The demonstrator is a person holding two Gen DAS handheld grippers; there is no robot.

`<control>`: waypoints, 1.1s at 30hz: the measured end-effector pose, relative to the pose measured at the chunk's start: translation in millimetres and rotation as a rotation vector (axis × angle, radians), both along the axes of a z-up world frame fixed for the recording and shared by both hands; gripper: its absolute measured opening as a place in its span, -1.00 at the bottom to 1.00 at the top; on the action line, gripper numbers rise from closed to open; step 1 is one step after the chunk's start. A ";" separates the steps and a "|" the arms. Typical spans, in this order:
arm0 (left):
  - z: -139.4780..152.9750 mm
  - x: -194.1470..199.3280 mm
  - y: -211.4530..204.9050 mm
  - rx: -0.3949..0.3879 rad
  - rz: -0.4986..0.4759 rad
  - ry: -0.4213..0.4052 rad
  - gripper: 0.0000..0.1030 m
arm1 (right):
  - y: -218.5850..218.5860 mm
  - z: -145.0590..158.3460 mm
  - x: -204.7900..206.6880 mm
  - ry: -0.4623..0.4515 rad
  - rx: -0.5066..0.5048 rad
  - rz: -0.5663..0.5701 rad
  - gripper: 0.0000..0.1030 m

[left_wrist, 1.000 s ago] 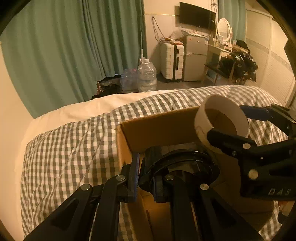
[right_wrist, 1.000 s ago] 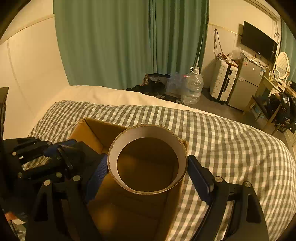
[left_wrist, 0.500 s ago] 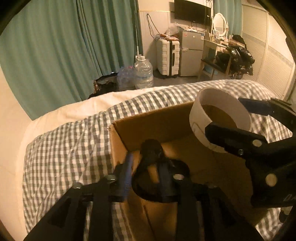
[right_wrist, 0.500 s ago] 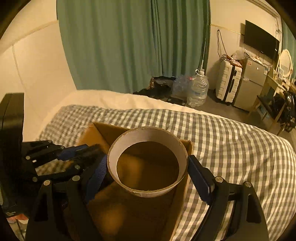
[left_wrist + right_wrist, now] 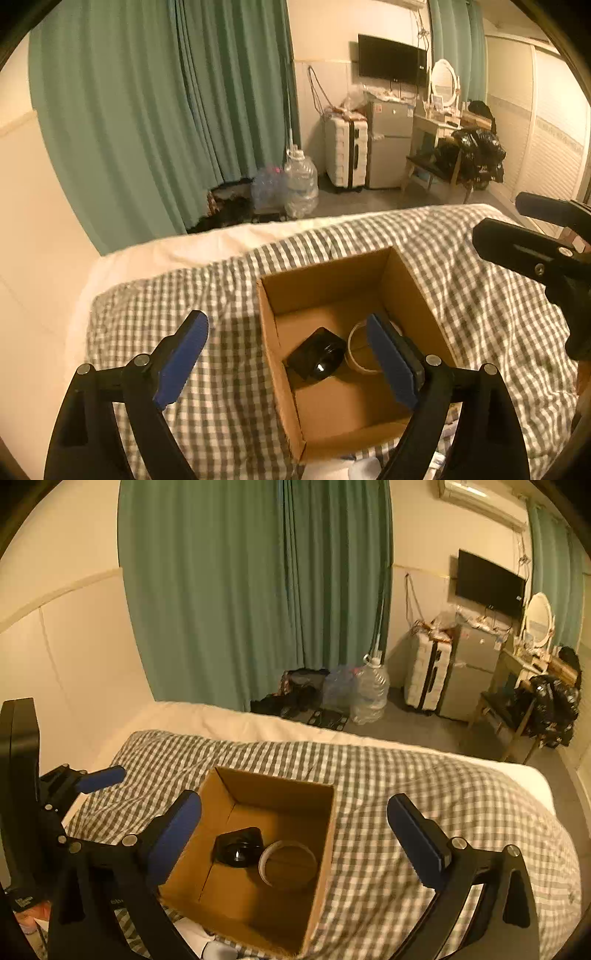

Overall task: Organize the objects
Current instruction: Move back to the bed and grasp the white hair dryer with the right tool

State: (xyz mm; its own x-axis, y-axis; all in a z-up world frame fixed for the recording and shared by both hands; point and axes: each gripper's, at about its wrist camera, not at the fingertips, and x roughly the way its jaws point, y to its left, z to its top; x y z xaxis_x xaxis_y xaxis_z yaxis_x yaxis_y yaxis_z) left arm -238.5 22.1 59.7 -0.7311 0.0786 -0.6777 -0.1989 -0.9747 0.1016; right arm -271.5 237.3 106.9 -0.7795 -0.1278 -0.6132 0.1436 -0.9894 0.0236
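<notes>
Right wrist: white ring (image 5: 288, 864) opening upward

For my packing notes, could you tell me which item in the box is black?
The squat lens-like object, nearer the box's left wall; the white ring beside it is pale.

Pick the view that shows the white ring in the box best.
Right wrist: the ring lies fully visible beside the black object in the box. In the left wrist view the left gripper finger hides part of it.
</notes>
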 end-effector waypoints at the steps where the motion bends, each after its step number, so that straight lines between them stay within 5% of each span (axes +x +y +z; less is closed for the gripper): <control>1: 9.2 8.1 -0.6 -0.004 0.003 0.015 0.79 | 0.1 5.7 5.2 0.005 0.003 -0.007 0.97; 10: 61.2 67.2 -14.2 0.018 0.030 0.060 0.89 | 5.0 53.2 73.9 0.056 0.060 -0.021 0.97; 18: 72.7 127.2 -28.8 -0.034 0.150 0.050 0.91 | 9.3 63.5 145.1 0.087 0.104 0.008 0.97; 25: 23.9 180.6 -36.4 -0.064 0.110 -0.021 0.92 | 3.3 26.9 194.5 0.061 0.097 0.076 0.97; 33: -59.7 222.0 -51.5 -0.057 0.170 -0.106 0.92 | -18.5 -67.3 219.3 -0.076 0.075 0.176 0.97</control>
State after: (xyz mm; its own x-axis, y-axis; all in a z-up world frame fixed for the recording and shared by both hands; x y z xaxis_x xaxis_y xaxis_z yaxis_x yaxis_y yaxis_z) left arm -16.4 -29.4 0.0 -0.6548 -0.0809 -0.7515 -0.0445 -0.9884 0.1452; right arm -52.2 218.9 39.7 -0.7004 -0.2098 -0.6823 0.3149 -0.9486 -0.0316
